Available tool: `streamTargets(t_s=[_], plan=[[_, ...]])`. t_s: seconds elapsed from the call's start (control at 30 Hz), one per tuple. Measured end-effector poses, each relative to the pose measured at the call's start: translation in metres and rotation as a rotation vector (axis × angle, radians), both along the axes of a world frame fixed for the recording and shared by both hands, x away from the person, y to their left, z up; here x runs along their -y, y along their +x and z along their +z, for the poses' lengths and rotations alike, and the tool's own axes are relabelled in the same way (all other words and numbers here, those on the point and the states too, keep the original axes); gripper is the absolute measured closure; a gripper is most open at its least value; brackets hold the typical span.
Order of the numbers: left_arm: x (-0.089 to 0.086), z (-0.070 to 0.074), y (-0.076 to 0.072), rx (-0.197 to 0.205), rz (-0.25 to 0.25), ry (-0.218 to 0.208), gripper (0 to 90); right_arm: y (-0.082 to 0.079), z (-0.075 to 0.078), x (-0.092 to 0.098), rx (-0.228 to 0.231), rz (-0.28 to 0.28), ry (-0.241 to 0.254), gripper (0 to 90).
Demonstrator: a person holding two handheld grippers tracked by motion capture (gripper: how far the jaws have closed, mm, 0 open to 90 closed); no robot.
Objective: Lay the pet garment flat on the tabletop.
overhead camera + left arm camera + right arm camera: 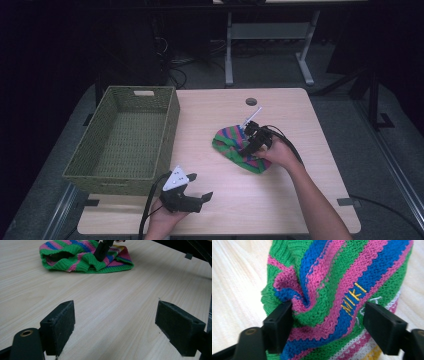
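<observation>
High view looks down on the table (280, 200); both gripper views sit low, sharing the striped knit (85, 257).

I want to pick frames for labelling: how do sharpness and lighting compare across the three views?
High view: dim and soft, dark room behind, table evenly lit. Left gripper view: wood grain crisp, striped knit hat fairly sharp, no glare. Right gripper view: stitches and yellow lettering sharp at centre, jaws and table softer at the edges.

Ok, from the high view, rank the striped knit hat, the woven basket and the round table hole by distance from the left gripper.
From the left gripper:
1. Woven basket, close on its left.
2. Striped knit hat, ahead to the right, under the right gripper.
3. Round table hole, by the far edge.
</observation>
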State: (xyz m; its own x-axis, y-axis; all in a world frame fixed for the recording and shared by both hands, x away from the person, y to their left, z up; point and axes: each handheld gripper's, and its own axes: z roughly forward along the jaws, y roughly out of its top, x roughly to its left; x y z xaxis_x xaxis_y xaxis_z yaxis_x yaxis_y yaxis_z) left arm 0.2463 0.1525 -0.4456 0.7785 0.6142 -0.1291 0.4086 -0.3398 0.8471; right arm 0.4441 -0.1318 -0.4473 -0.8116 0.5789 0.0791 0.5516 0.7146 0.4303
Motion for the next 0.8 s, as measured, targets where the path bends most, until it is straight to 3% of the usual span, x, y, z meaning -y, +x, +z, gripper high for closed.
streamTargets(t_s=[0.1, 0.23, 0.8], plan=[[0.0015, -0.0003, -0.0004, 0.000, -0.004, 0.006, 15.8, -0.0031, -0.0001, -0.0015, 0.039, -0.004, -0.029, 33.4], [0.0007, 0.0005, -0.0012, 0.010, 0.005, -0.003, 15.8, -0.0063, -0.0002, -0.0047, 0.061, -0.013, -0.055, 35.4], [0.0024, -0.0004, -0.0007, 0.009, 0.007, 0.008, 15.8, -0.0070, 0.0041, -0.0093, 0.059, -0.024, -0.097, 60.0]])
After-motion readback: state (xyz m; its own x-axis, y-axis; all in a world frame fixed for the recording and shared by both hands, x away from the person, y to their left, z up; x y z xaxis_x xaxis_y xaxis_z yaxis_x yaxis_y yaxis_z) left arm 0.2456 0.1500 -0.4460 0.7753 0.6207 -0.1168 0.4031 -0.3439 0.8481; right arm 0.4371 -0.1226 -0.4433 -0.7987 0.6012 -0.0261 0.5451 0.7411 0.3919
